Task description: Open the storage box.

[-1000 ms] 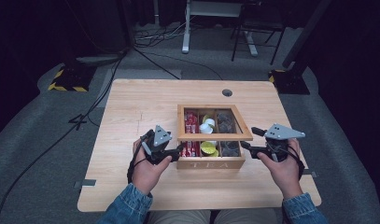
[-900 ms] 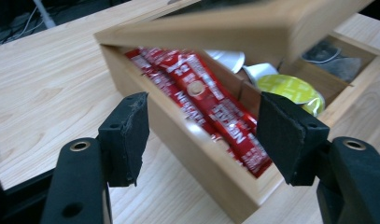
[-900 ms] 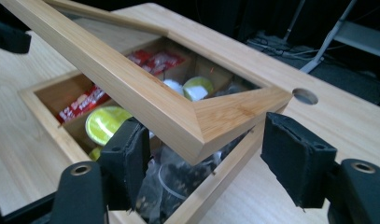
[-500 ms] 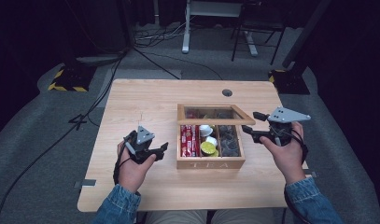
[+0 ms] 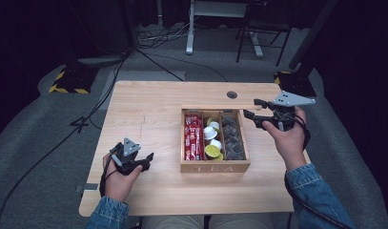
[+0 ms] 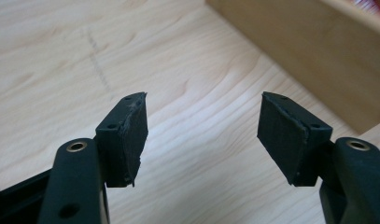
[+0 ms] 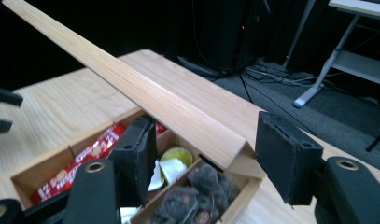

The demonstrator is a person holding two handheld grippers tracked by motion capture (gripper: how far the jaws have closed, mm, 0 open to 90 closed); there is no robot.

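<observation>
With both my left gripper (image 5: 145, 161) and right gripper (image 7: 204, 156) wide open and empty, the raised tea box lid (image 7: 131, 88) could drop shut if my right jaws nudge its corner

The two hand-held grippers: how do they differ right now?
The left gripper sits low over the bare table, well left of the tea box; the right gripper is raised at the box's far right corner, by its open lid. The right carries a larger grey plate. Both are open, holding nothing.

One wooden tea box (image 5: 215, 167), one table (image 5: 148, 109), two hand-held grippers.
</observation>
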